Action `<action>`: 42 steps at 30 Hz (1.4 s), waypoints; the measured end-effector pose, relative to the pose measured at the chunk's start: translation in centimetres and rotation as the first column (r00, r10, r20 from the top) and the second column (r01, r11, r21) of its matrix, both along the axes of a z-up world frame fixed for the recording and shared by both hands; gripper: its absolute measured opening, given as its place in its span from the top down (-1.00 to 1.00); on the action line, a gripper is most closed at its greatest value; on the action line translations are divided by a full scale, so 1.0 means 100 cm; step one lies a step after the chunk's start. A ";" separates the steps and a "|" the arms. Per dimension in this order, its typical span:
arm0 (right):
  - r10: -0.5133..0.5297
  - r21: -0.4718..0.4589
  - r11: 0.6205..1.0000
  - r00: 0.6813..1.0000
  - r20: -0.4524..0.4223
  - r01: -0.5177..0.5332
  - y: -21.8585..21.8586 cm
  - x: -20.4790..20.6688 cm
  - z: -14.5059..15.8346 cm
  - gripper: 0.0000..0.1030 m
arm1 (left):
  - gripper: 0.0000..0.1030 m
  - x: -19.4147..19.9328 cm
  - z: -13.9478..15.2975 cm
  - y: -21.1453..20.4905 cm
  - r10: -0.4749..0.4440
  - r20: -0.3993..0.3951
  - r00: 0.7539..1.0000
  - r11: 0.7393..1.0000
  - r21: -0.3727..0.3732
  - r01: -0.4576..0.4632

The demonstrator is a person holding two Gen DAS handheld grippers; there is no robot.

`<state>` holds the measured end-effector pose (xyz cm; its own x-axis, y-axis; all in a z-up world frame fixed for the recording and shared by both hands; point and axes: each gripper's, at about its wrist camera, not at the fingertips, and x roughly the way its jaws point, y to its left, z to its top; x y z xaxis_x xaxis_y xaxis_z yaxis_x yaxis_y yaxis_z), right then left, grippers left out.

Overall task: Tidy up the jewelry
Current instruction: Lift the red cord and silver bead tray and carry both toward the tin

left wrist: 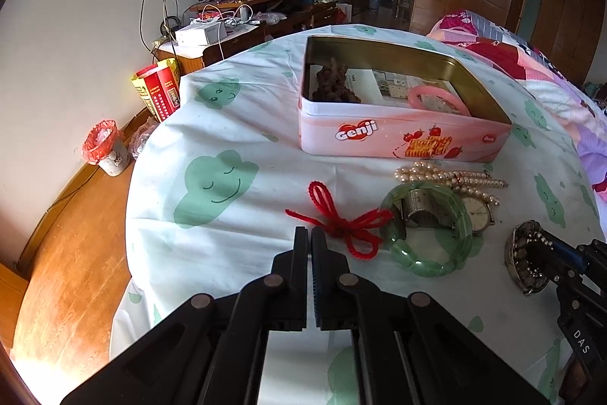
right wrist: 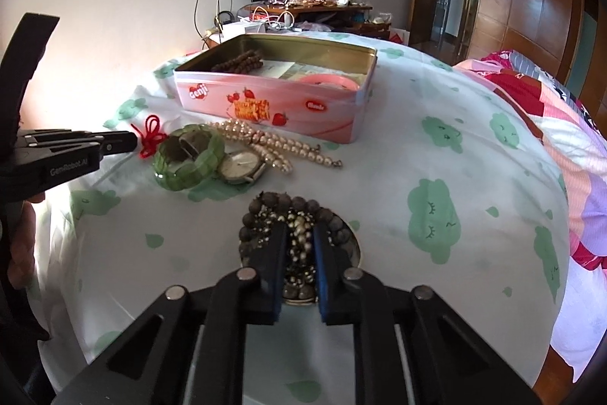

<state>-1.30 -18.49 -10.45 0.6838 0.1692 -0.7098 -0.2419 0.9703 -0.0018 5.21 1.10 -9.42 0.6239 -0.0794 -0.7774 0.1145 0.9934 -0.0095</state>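
An open pink Genji tin [left wrist: 402, 135] [right wrist: 265, 109] sits on the bed and holds brown beads [left wrist: 334, 82] and a pink bangle [left wrist: 440, 99]. In front of it lie a pearl necklace [left wrist: 447, 177] [right wrist: 280, 143], a green bangle [left wrist: 428, 234] [right wrist: 189, 158], a watch [left wrist: 478, 213] [right wrist: 241, 164] and a red cord knot [left wrist: 337, 219] [right wrist: 151, 133]. My left gripper [left wrist: 309, 234] [right wrist: 132, 141] is shut and empty, just left of the red cord. My right gripper [right wrist: 299, 234] [left wrist: 546, 245] is closed around a dark bead bracelet pile [right wrist: 296, 215] on a small round dish [left wrist: 525, 259].
The bed is covered by a white sheet with green clouds [left wrist: 216, 185]. A quilt [right wrist: 550, 109] lies to the right. A cluttered TV stand [left wrist: 242, 21], a red-lined bin [left wrist: 106, 147] and the wooden floor [left wrist: 68, 272] are beyond the bed's left edge.
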 end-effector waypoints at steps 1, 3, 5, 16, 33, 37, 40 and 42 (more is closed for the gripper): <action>-0.001 0.007 1.000 1.000 0.006 0.001 -0.001 0.000 0.001 0.75 | 0.97 0.000 0.000 0.000 0.002 0.000 1.000 1.000 -0.001 -0.002; 0.001 0.021 1.000 1.000 0.021 -0.001 -0.002 -0.002 0.005 0.75 | 0.97 0.001 0.000 0.001 0.004 0.001 1.000 1.000 -0.004 -0.004; 0.007 0.029 1.000 0.999 0.038 -0.008 -0.001 -0.003 0.009 0.75 | 0.97 0.001 0.000 0.000 0.007 -0.001 1.000 1.000 0.001 -0.007; 0.016 0.049 0.999 0.998 0.061 -0.019 0.000 -0.004 0.014 0.75 | 0.95 0.004 0.002 -0.002 -0.004 -0.002 1.000 0.999 -0.037 0.004; 0.022 0.066 0.998 0.999 0.035 -0.025 -0.001 -0.002 0.007 0.75 | -0.27 0.019 0.008 -0.013 0.016 0.029 0.999 1.000 0.025 -0.017; 0.022 0.071 0.997 0.999 0.035 -0.024 -0.002 -0.001 0.006 0.75 | -0.27 0.025 -0.004 -0.015 0.028 -0.003 1.000 0.997 0.066 -0.028; 0.023 0.074 0.997 0.999 0.031 -0.025 -0.001 0.001 0.005 0.75 | -0.26 0.023 -0.007 -0.018 0.015 0.003 1.000 0.997 0.078 -0.015; 0.023 0.075 0.997 0.999 0.029 -0.025 -0.001 0.001 0.005 0.75 | 0.00 0.020 -0.007 -0.019 -0.011 0.013 1.000 0.998 0.058 0.010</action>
<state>-1.22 -18.62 -9.99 0.6985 0.2380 -0.6749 -0.2660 0.9618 0.0638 7.16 -0.83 -10.12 0.6333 -0.0414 -0.7728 0.1250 0.9909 0.0494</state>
